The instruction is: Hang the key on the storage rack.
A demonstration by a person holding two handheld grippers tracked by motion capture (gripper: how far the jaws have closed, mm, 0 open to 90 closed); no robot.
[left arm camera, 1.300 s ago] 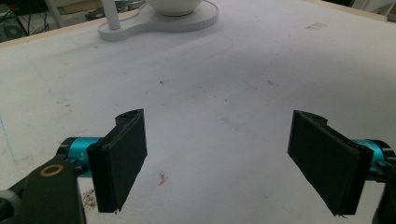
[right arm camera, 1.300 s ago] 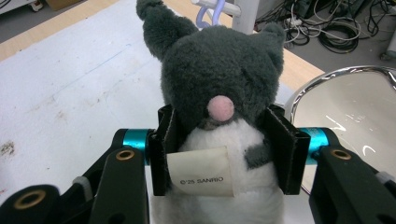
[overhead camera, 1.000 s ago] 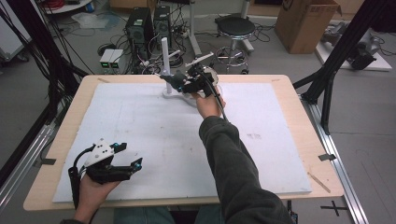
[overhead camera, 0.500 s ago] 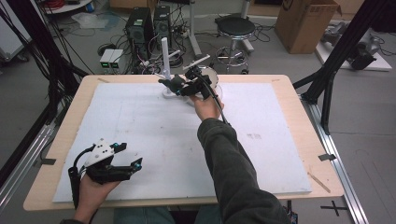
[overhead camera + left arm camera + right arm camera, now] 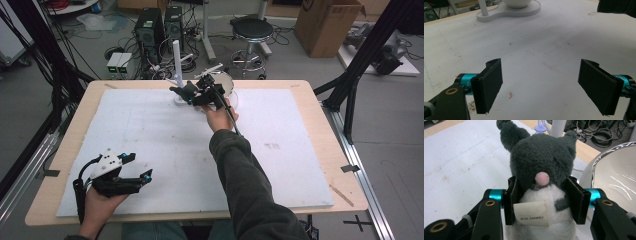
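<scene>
A grey and white plush toy (image 5: 540,157) with a pink nose and a paper tag sits between the pads of my right gripper (image 5: 544,203), which is shut on its body. In the high view that gripper (image 5: 189,94) holds the plush toy (image 5: 181,92) at the far middle of the table, just left of a shiny bowl (image 5: 226,84) on a white stand with an upright post (image 5: 177,60). The bowl (image 5: 614,177) is close on the right in the right gripper view. My left gripper (image 5: 144,178) rests near the front left, open, with bare foam sheet between its pads (image 5: 489,85).
A white foam sheet (image 5: 150,130) covers the wooden table (image 5: 310,95). The stand's flat base (image 5: 509,11) lies far ahead in the left gripper view. A small lilac object (image 5: 540,126) sits by the post. Computers, cables and a stool stand beyond the far edge.
The right gripper with the plush toy has barely shifted near the stand. The left hand has not moved.
</scene>
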